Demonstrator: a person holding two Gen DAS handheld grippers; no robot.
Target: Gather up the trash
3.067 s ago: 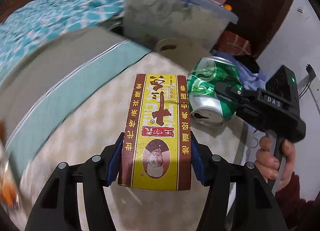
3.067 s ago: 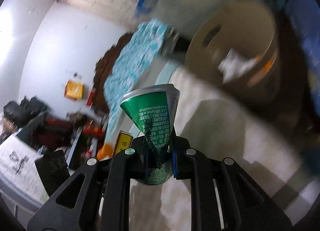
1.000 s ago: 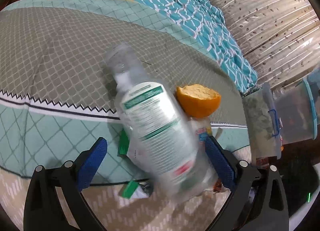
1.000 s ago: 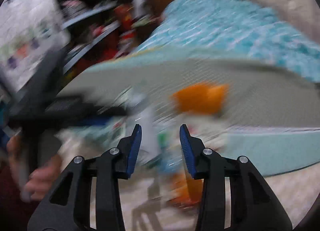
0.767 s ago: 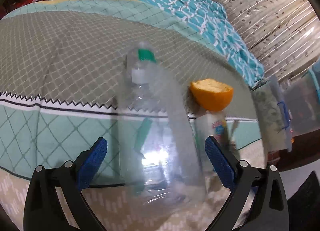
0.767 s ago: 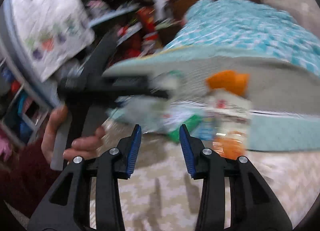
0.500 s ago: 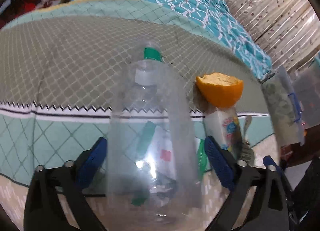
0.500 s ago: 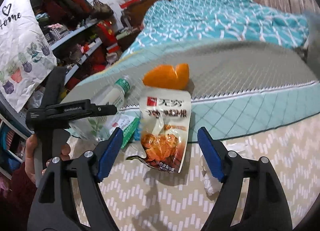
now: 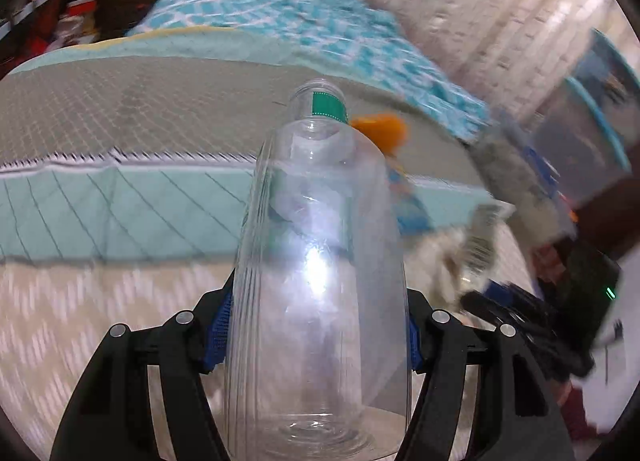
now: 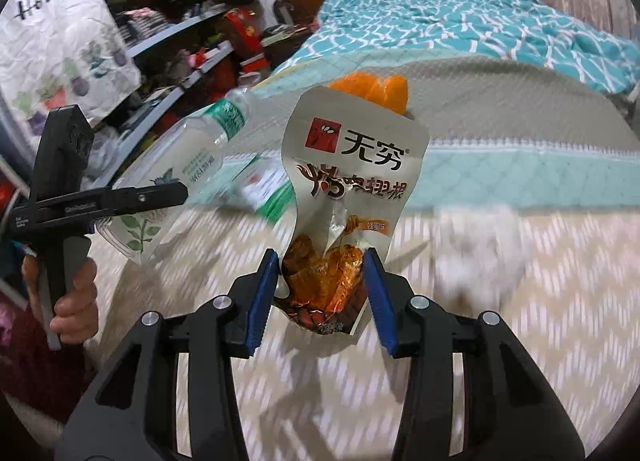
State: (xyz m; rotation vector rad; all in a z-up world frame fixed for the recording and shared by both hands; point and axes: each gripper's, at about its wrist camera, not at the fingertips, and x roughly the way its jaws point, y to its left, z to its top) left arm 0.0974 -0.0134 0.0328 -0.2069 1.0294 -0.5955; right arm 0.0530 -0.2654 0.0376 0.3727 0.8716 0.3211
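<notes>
My left gripper (image 9: 318, 335) is shut on a clear empty plastic bottle (image 9: 316, 285) with a green neck band, held off the mat; the bottle also shows in the right wrist view (image 10: 176, 177). My right gripper (image 10: 322, 289) is shut on a silver snack pouch (image 10: 344, 181) with orange food print and lifts it above the zigzag mat (image 10: 460, 341). An orange peel (image 10: 372, 91) lies behind the pouch on the grey quilt (image 10: 500, 101). A green and white wrapper (image 10: 268, 189) lies at the quilt's edge.
A bed with a teal patterned blanket (image 10: 460, 9) lies behind. Cluttered shelves (image 10: 192, 33) stand at the left. A clear storage bin (image 9: 580, 117) stands at the right in the left wrist view. A white crumpled scrap (image 10: 476, 245) lies on the mat.
Both grippers were open around the trash; now the left has closed on the bottle and lifted it, and the right has closed on the snack pouch and raised it.
</notes>
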